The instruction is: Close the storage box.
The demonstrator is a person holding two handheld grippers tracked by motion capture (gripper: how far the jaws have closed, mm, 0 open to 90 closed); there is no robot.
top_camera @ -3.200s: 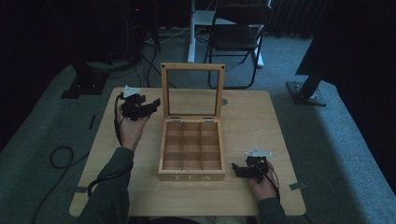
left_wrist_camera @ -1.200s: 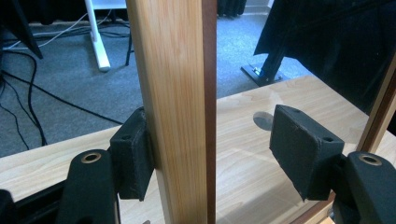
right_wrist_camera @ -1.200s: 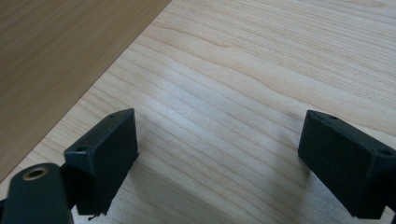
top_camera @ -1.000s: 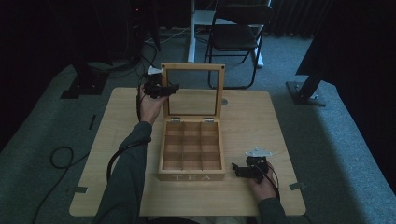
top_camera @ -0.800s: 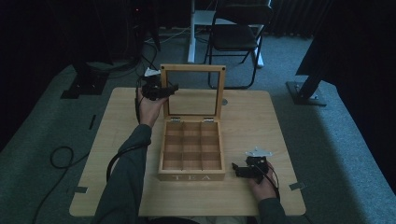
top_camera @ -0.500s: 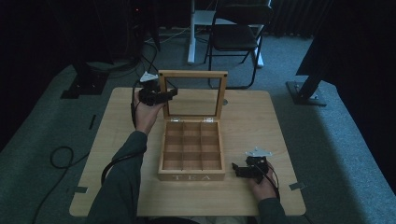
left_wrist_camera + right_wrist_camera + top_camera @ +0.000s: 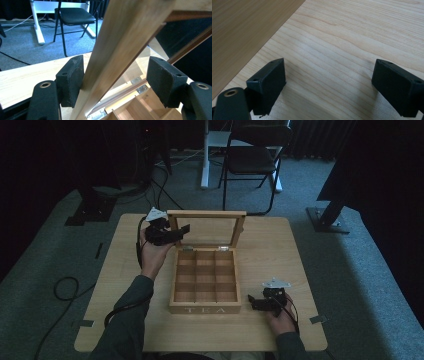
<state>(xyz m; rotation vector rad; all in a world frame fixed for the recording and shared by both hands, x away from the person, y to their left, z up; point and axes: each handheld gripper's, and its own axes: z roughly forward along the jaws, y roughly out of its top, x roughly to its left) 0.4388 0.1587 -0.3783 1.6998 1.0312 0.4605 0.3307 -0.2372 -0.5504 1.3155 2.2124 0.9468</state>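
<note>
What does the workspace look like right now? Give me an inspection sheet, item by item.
Surface: light wooden table, bare around the box.
Job's things: wooden tea box at mid-table, marked TEA on the front, compartments empty; lid raised upright, with a see-through pane.
Clutter: nothing seen.
Grippers: left gripper open, jaws either side of the lid's left frame edge, one pad against the wood. Right gripper open, low on the table right of the box, holding nothing.
Cables: one trails from each gripper; more cables lie on the floor at left.
Surroundings: grey carpet, black chair behind the table, dark stand bases at both sides.
</note>
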